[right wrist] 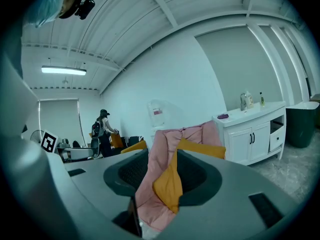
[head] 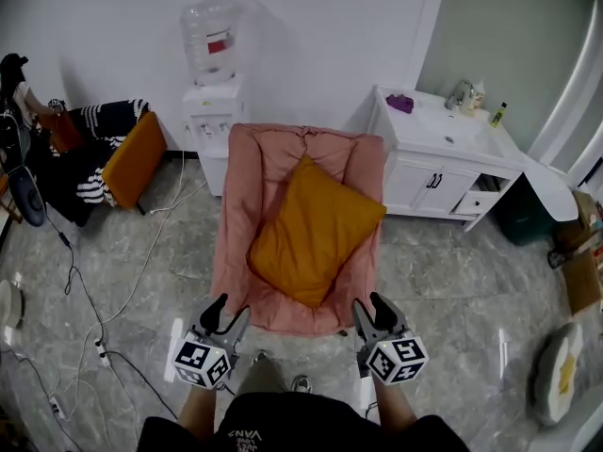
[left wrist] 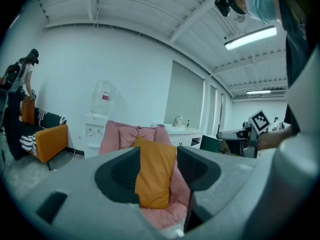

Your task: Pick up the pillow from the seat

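Observation:
An orange pillow (head: pixel 316 230) leans on the seat and backrest of a pink padded chair (head: pixel 252 213) in the middle of the head view. My left gripper (head: pixel 226 315) hovers just off the chair's front left corner, jaws apart and empty. At the front right corner my right gripper (head: pixel 367 311) is also open and empty. In the left gripper view the pillow (left wrist: pixel 156 174) shows between the jaws, still at a distance. The right gripper view frames the pillow (right wrist: pixel 170 184) and the chair (right wrist: pixel 159 159) between its jaws, untouched.
A water dispenser (head: pixel 213 92) stands behind the chair to the left. A white sink cabinet (head: pixel 443 163) is at the right, with a dark bin (head: pixel 518 217) beside it. An orange seat (head: pixel 135 161) with clothes sits left. Cables (head: pixel 85 299) trail over the marble floor.

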The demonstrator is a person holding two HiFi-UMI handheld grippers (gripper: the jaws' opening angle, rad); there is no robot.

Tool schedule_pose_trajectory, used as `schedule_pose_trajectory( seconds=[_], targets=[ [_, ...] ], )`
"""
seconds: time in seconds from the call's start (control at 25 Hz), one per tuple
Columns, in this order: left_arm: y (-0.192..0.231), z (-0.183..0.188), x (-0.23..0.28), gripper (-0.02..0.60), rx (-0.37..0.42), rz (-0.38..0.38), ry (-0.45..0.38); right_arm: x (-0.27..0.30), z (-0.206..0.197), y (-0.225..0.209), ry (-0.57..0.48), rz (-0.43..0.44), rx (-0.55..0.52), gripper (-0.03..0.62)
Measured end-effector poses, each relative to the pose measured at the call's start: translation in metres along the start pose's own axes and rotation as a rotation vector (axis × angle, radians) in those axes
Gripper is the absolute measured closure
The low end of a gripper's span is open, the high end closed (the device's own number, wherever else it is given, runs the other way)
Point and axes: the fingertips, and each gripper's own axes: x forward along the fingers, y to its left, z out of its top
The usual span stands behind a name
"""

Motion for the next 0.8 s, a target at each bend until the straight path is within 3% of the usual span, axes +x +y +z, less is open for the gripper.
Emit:
schedule_pose_trajectory(
  seconds=[0.24, 0.56, 0.8],
  targets=[
    [0.043, 0.001, 0.055, 0.356, -0.026, -0.021, 0.030, 0.060, 0.004, -0.018, 0.024, -0.040, 0.022, 0.419],
    [0.090, 0.025, 0.164, 0.356, 0.025, -0.140, 0.058, 0.134, 0.011, -0.057, 0.028, -0.157, 0.065, 0.419],
    [0.111, 0.017, 0.237, 0.356, 0.054, -0.219, 0.116, 0.175, 0.002, -0.091, 0.032, -0.249, 0.123, 0.418]
  ],
)
